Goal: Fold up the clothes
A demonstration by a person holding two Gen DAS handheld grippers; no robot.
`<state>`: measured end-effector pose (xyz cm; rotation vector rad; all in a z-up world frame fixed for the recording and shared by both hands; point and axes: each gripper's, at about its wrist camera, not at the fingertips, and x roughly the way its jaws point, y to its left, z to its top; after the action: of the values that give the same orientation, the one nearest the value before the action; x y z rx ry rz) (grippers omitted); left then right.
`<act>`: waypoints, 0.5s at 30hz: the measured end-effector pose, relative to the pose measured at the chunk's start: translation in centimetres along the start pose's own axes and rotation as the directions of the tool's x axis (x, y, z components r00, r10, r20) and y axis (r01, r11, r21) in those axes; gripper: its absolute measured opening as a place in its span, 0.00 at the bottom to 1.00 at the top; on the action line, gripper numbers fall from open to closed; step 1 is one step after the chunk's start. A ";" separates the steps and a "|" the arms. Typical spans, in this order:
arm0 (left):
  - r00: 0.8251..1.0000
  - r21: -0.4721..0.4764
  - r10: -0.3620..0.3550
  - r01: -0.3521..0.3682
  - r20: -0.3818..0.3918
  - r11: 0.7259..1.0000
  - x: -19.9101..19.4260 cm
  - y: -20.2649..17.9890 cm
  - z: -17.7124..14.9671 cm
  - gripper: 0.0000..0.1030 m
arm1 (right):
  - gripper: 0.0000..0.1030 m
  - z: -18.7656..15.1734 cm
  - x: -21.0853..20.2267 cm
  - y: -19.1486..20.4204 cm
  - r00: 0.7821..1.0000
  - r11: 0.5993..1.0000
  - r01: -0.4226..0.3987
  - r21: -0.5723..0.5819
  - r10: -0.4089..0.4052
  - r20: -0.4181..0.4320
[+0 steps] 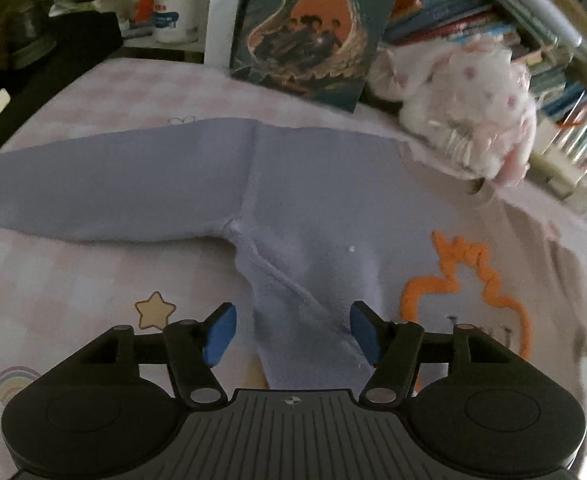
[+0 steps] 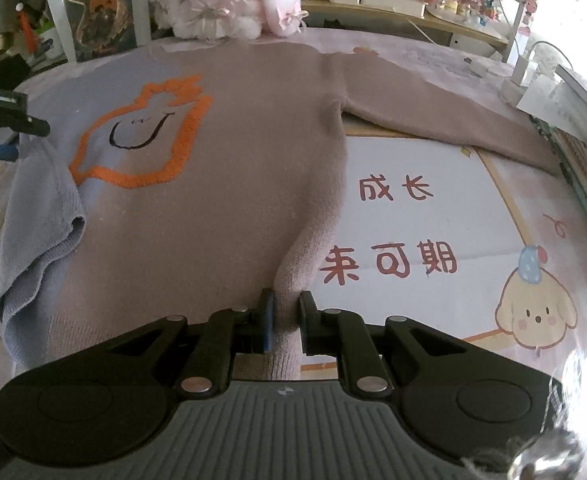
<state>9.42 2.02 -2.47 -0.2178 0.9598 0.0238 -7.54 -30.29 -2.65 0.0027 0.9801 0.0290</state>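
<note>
You are looking at a sweater (image 2: 229, 168) lying flat across the middle of the frame: pinkish-beige on its right side, lavender on the left, with an orange looped outline (image 2: 145, 132) on the chest. Its beige sleeve (image 2: 433, 112) is stretching toward the upper right, and its lavender hem corner (image 2: 41, 216) is lying folded over at the left.

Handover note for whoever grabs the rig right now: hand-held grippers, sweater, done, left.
Right hand-held gripper: shut on the sweater's hem edge, at the pink side.
Left hand-held gripper: open, blue pads either side of the lavender side's bottom edge, not clamped.
Sweater: front up on the printed bed sheet, orange outline design showing. Lavender sleeve and pink sleeve both spread outward. The lavender bottom corner is flipped onto the body.
Done: sweater laid out, one edge gripped.
Left: close the left hand-held gripper, fold sleeves in, fold the body.
</note>
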 end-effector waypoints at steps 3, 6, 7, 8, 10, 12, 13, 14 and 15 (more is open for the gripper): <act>0.999 0.088 0.047 -0.048 0.017 0.995 -0.1 -0.1 -0.6 0.63 | 0.12 0.1 0.1 -0.2 1.000 1.000 0.000 0.003 0.000 0.000; 0.992 0.115 0.106 -0.113 0.065 0.987 -1.4 1.4 -1.5 0.65 | 0.12 0.2 0.1 -0.3 1.000 1.000 -0.003 0.000 0.003 -0.002; 0.988 0.093 0.136 -0.143 0.079 0.985 -2.1 2.6 -1.8 0.65 | 0.12 0.2 0.1 -0.3 1.000 1.000 -0.006 0.000 0.006 -0.002; 0.982 0.068 0.167 -0.173 0.089 0.983 -2.8 3.9 -2.2 0.65 | 0.12 0.2 0.1 -0.4 1.000 1.000 -0.008 0.000 0.008 -0.002; 0.970 0.026 0.223 -0.226 0.097 0.974 -4.4 6.7 -3.1 0.62 | 0.12 0.1 0.1 -0.4 1.000 1.000 -0.009 0.001 0.009 0.002; 0.968 0.031 0.236 -0.239 0.088 0.970 -5.5 8.3 -4.0 0.62 | 0.12 0.0 0.1 -0.4 1.000 1.000 -0.007 -0.001 0.007 0.005; 0.968 0.035 0.234 -0.238 0.085 0.971 -6.1 8.9 -4.4 0.62 | 0.12 0.0 0.1 -0.3 1.000 1.000 -0.006 -0.002 0.006 0.006; 0.970 0.031 0.225 -0.229 0.091 0.973 -6.8 9.2 -4.7 0.62 | 0.12 0.0 0.1 -0.3 1.000 1.000 -0.005 -0.003 0.005 0.007; 0.975 0.022 0.192 -0.195 0.112 0.980 -7.6 9.0 -4.8 0.62 | 0.12 0.0 0.1 -0.3 1.000 1.000 -0.004 -0.005 0.004 0.008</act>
<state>0.10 10.49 -0.53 -0.0907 0.8688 0.1973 -7.47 -30.56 -2.73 0.0002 0.9723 0.0350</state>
